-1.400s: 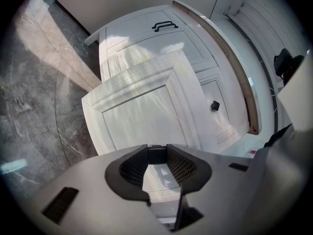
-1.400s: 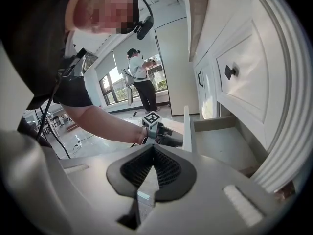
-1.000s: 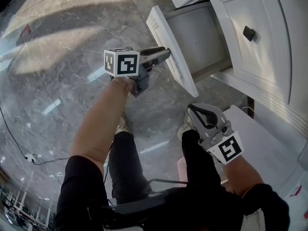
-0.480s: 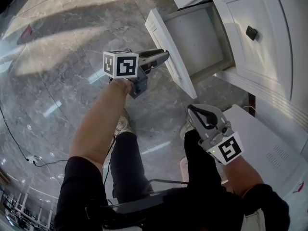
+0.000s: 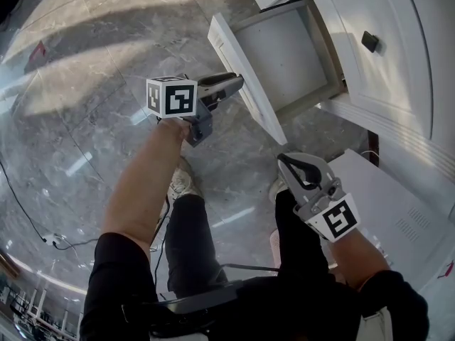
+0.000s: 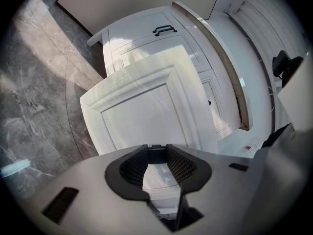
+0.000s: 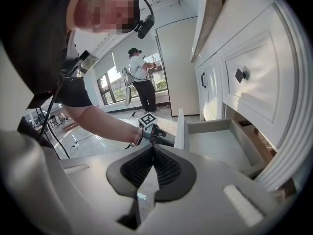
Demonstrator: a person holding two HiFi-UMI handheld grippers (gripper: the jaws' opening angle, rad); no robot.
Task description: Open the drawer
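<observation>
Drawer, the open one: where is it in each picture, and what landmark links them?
Head view: drawer, top centre.
Left gripper view: drawer front fills the middle.
Right gripper view: drawer right of centre.
Landmark: the left gripper at the drawer front, in all three.

Left tool (image 5: pixel 238 84) grips a knob (image 6: pixel 156 154), arm outstretched; right tool (image 5: pixel 286 161) closed, empty.

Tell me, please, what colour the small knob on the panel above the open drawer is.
Black; the knob shows best in the right gripper view.
</observation>
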